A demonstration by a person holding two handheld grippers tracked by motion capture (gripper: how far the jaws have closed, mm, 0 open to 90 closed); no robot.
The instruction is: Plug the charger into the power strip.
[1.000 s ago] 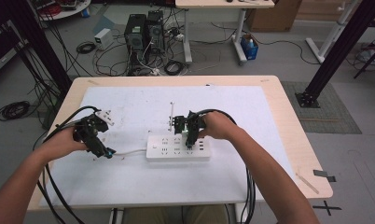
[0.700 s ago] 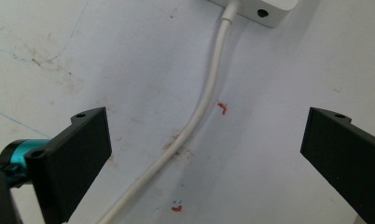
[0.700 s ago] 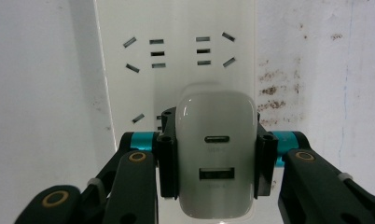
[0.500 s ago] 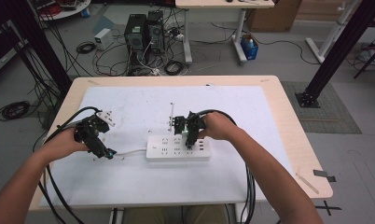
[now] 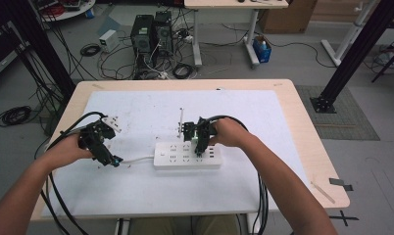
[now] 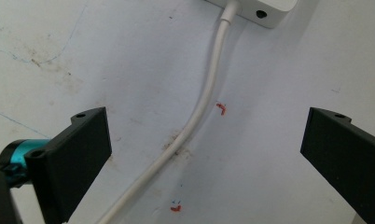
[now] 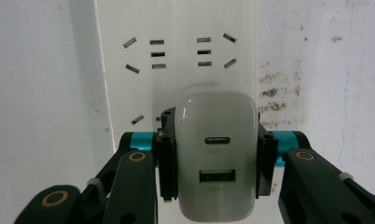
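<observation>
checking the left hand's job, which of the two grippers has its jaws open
The left gripper: its jaws stand wide apart over the white cable, touching nothing. The right gripper is clamped on the white charger.

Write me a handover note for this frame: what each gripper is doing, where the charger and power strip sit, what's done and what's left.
Right gripper: shut on the white USB charger, holding it over the white power strip, near the strip's right end in the high view.
Left gripper: open, jaws wide on either side of the strip's white cord, not touching it.
Power strip: lies flat near the middle of the white mat, cord leading left.
Done: charger gripped and brought to the strip.
Left: I cannot tell whether the prongs are seated; probably press it home or lift it clear, then release.
</observation>
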